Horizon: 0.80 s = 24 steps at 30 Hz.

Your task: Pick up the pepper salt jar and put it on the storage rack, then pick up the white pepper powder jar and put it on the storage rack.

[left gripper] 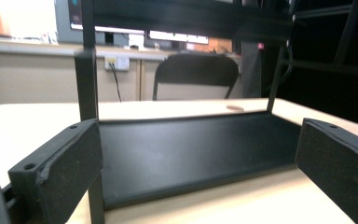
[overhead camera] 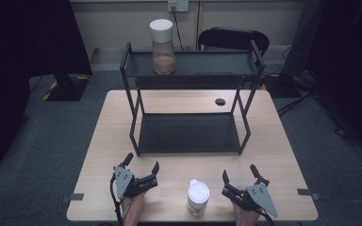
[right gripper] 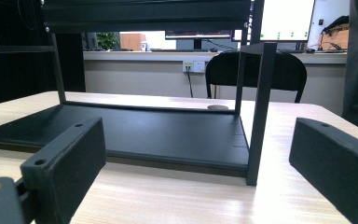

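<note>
A white-lidded jar [overhead camera: 198, 197] stands on the table [overhead camera: 283, 155] near its front edge, between my two grippers and touching neither. My left gripper [overhead camera: 141, 170] sits to its left, jaws spread wide on nothing; my right gripper [overhead camera: 239, 172] sits to its right, jaws spread just the same. I count two jars: the second jar [overhead camera: 162, 46] stands on the top shelf of the one black rack [overhead camera: 133, 123].
</note>
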Each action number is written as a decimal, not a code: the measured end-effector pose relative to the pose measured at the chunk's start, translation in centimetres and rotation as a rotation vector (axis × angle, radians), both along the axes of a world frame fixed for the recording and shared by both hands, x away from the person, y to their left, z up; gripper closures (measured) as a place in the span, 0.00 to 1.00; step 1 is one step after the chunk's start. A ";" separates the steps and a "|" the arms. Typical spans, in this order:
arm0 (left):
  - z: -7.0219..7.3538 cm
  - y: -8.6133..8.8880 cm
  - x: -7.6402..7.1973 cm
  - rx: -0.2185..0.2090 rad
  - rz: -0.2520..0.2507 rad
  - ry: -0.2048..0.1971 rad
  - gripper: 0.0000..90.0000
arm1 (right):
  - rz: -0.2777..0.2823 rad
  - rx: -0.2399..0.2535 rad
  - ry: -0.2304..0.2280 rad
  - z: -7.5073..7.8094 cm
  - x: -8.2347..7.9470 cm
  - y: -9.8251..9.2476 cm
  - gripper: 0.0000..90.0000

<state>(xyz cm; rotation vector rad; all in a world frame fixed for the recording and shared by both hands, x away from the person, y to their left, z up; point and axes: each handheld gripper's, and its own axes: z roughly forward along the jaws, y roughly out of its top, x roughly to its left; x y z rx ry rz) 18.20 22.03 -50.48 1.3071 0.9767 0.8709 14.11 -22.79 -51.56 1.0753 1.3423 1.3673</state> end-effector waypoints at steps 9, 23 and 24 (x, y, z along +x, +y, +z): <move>-0.7 -0.3 0.0 0.026 0.002 0.007 0.00 | 0.000 0.000 0.001 0.0 0.0 0.0 0.03; -0.7 -1.5 -0.5 0.082 0.044 -0.016 0.00 | 0.005 0.006 0.002 0.0 0.1 -0.1 0.02; -0.7 -1.6 -0.5 0.082 0.047 -0.016 0.00 | 0.007 0.013 0.008 0.1 0.1 -0.2 0.02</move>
